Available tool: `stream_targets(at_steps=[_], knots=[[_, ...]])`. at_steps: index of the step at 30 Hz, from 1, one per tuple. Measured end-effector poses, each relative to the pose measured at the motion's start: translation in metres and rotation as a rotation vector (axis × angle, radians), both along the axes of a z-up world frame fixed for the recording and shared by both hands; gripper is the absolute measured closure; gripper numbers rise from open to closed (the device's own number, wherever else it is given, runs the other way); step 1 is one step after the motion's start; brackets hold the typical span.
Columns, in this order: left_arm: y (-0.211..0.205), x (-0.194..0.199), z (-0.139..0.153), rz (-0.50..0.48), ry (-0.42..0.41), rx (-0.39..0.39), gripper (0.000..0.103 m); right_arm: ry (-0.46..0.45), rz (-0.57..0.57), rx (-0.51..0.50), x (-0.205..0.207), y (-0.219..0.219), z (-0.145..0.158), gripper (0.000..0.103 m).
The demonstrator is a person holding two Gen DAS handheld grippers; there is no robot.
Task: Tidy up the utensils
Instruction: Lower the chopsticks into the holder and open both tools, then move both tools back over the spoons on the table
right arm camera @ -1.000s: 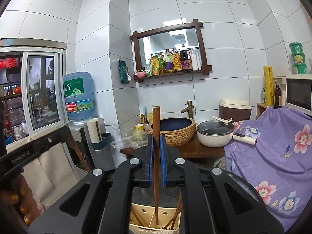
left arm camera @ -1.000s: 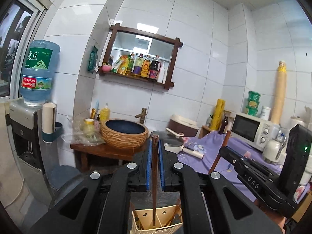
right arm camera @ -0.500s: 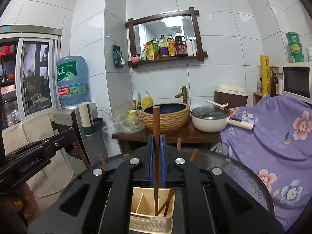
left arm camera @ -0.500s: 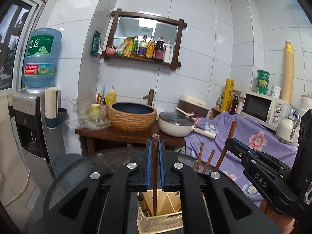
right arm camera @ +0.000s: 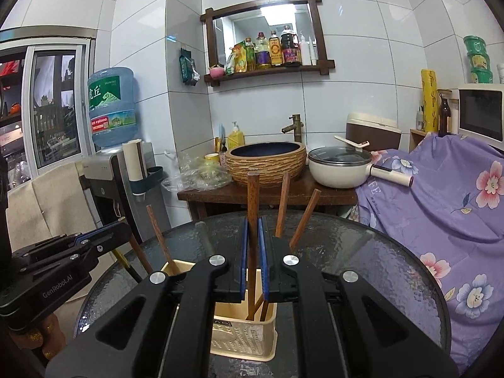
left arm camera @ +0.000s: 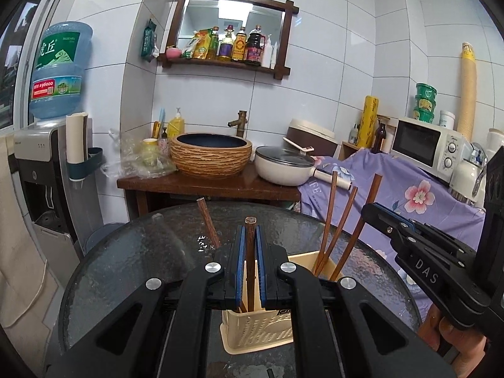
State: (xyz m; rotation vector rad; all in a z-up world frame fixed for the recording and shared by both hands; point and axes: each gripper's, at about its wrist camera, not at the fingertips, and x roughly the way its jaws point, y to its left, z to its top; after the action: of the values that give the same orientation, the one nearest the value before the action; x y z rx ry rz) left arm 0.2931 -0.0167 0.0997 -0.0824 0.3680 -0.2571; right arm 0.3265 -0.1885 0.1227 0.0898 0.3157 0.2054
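As both hand-held grippers sank, chopsticks [left arm camera: 250,261] entered holder [left arm camera: 252,334].

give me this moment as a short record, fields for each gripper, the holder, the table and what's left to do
left gripper: shut on a wooden chopstick, upright, lower end inside the holder
right gripper: shut on a second chopstick, lower end inside the holder
utensil holder: cream plastic, perforated, with dividers; other chopsticks already lean in it
table: round, dark textured glass
left to do: release both chopsticks
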Motion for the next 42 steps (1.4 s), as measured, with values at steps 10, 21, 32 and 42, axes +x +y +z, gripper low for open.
stream_targets(at_steps=[10, 21, 32, 42], knots=[[-0.001, -0.008, 0.002, -0.021, -0.017, 0.010, 0.076, 0.006, 0.013, 0.000, -0.004, 0.000, -0.007, 0.074], [0.006, -0.047, 0.009, -0.060, -0.115, -0.029, 0.040, -0.070, 0.014, 0.033, -0.037, -0.006, -0.013, 0.044], [0.012, -0.104, -0.015, 0.042, -0.176, 0.048, 0.006, -0.006, 0.038, 0.022, -0.084, -0.007, -0.030, 0.027], [0.032, -0.096, -0.080, 0.132, 0.125, 0.113, 0.006, 0.253, 0.057, -0.023, -0.099, -0.006, -0.094, 0.027]])
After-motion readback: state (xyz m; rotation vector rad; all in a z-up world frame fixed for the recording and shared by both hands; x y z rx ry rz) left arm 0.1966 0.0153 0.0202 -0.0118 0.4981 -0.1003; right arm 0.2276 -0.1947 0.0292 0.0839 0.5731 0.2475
